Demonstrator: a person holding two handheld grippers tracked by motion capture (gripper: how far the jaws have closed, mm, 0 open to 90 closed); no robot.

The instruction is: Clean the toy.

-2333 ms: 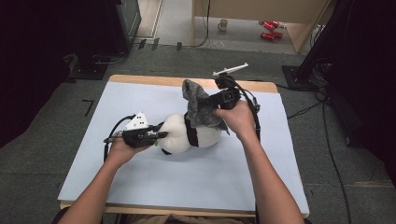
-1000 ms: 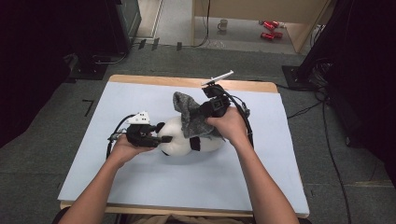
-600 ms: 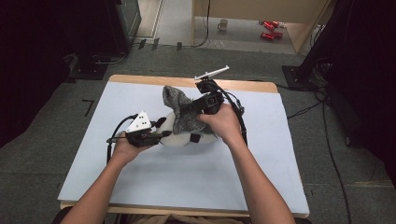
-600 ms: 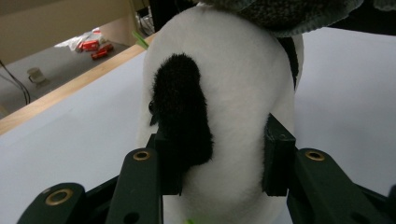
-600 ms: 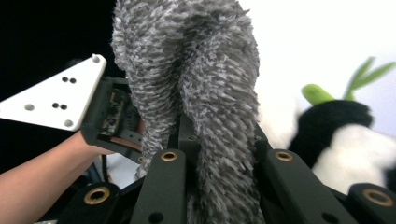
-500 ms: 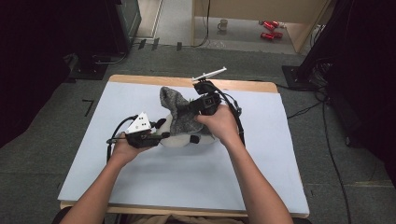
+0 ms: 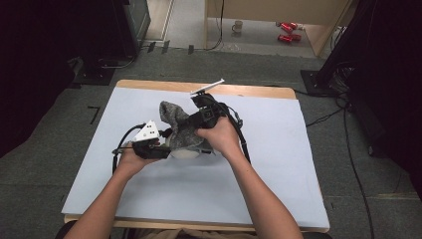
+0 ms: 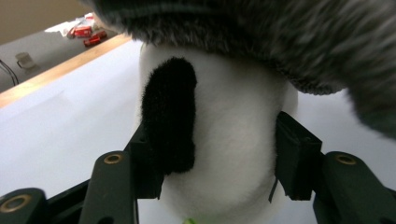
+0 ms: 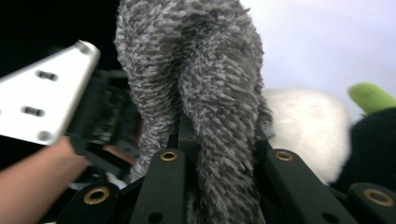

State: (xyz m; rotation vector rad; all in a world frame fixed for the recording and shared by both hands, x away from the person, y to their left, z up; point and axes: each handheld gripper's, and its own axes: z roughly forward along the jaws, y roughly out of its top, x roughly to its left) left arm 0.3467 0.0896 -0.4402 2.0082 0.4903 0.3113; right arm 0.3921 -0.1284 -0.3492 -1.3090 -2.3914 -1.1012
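Observation:
A white plush toy with black patches lies mid-table on the pale mat. My left gripper sits at its left end. In the left gripper view its pads touch both sides of the white body; the jaws have just been opening, with the plush still between them. A grey fuzzy cloth drapes over the toy. My right gripper is shut on that cloth, above the plush. The right gripper view shows the plush's white fur, a green bit and the left gripper's grey plate.
The mat covers a wooden table whose far edge shows. A cable loops from the right gripper over the mat. On the floor beyond stand a mug and red cans. Cables lie right of the table.
My right hand has carried the grey cloth leftward and slightly down over the plush, covering more of it. The left hand has stayed where it was.

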